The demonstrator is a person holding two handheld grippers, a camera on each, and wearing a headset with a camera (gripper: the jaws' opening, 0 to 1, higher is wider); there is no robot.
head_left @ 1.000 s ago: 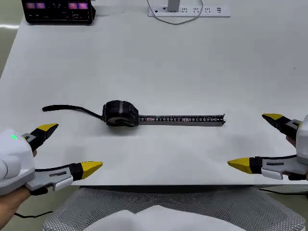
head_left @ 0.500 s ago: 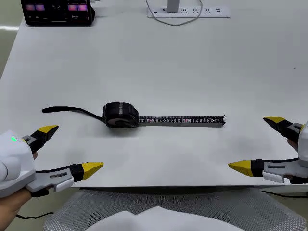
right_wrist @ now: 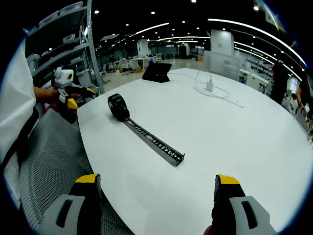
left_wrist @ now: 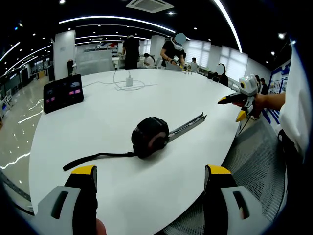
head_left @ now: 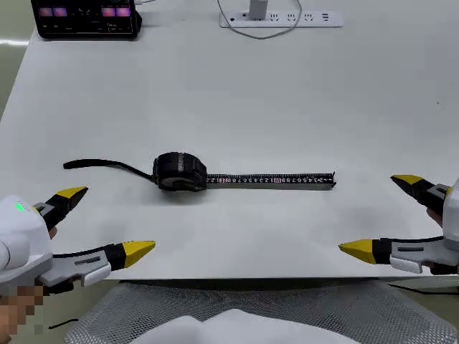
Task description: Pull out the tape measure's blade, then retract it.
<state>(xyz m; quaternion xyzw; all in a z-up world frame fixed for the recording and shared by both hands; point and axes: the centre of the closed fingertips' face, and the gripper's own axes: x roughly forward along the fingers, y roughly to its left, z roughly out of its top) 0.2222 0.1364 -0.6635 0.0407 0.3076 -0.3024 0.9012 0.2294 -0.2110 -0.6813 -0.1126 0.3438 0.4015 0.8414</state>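
A black tape measure (head_left: pixel 179 171) (left_wrist: pixel 151 136) (right_wrist: pixel 118 105) lies on the white table (head_left: pixel 237 93), its blade (head_left: pixel 271 179) (left_wrist: pixel 186 126) (right_wrist: pixel 153 141) pulled out to the right and lying flat. A black wrist strap (head_left: pixel 100 163) (left_wrist: pixel 98 157) trails off to its left. My left gripper (head_left: pixel 107 222) (left_wrist: pixel 150 175) is open near the table's front left edge, apart from the tape. At the front right, beyond the blade's tip, my right gripper (head_left: pixel 387 213) (right_wrist: pixel 157 182) is open with nothing in it. The right gripper (left_wrist: pixel 234 105) also appears in the left gripper view, and the left gripper (right_wrist: pixel 73 95) in the right gripper view.
A black device with lit pink screens (head_left: pixel 86 16) (left_wrist: pixel 62 91) (right_wrist: pixel 156 71) stands at the back left. A white power strip with a cable (head_left: pixel 280 16) (left_wrist: pixel 129 81) (right_wrist: pixel 210 87) lies at the back centre. A mesh chair (head_left: pixel 237 315) sits under the front edge. People stand far behind.
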